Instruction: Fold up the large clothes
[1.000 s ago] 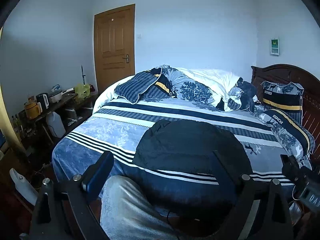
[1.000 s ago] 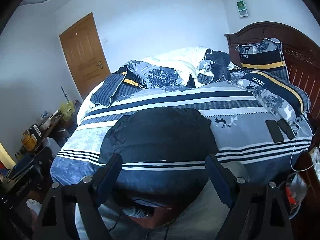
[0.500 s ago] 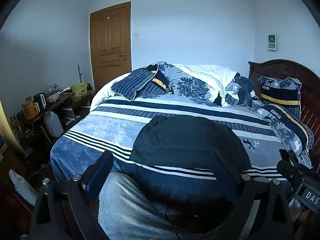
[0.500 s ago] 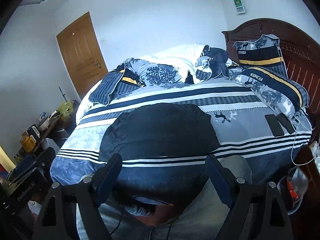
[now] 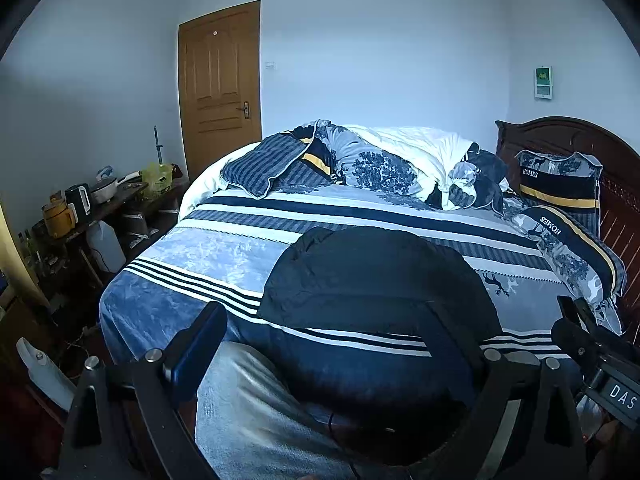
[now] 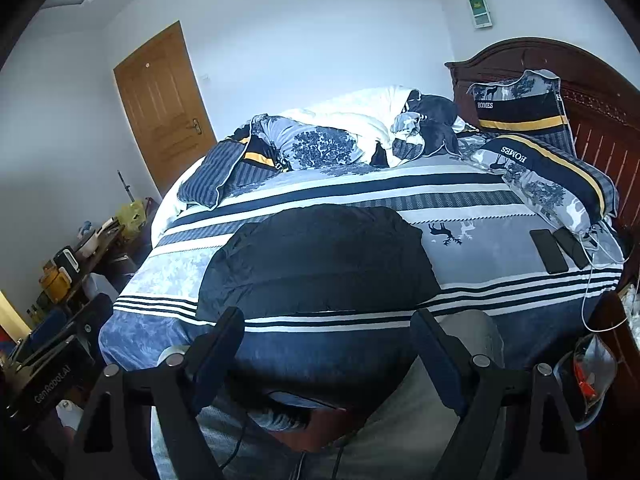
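Note:
A dark garment (image 5: pixel 376 276) lies folded into a compact rectangle near the front of the bed (image 5: pixel 192 256); it also shows in the right wrist view (image 6: pixel 320 264). My left gripper (image 5: pixel 324 336) is open and empty, held back from the bed's front edge, apart from the garment. My right gripper (image 6: pixel 328 340) is open and empty too, also short of the bed edge. The right gripper's body (image 5: pixel 600 356) shows at the right of the left wrist view, and the left gripper's body (image 6: pixel 52 364) at the left of the right wrist view.
A bunched duvet (image 6: pixel 344 132) and pillows (image 6: pixel 548 168) fill the far and right side of the bed. Two phones (image 6: pixel 560 248) with a cable lie at the bed's right. A cluttered side table (image 5: pixel 92 208) stands left. My grey-trousered legs (image 5: pixel 256 412) are below the grippers.
Both views have tilted up slightly and drawn a little back from the bed. The garment has not moved and both grippers stay open.

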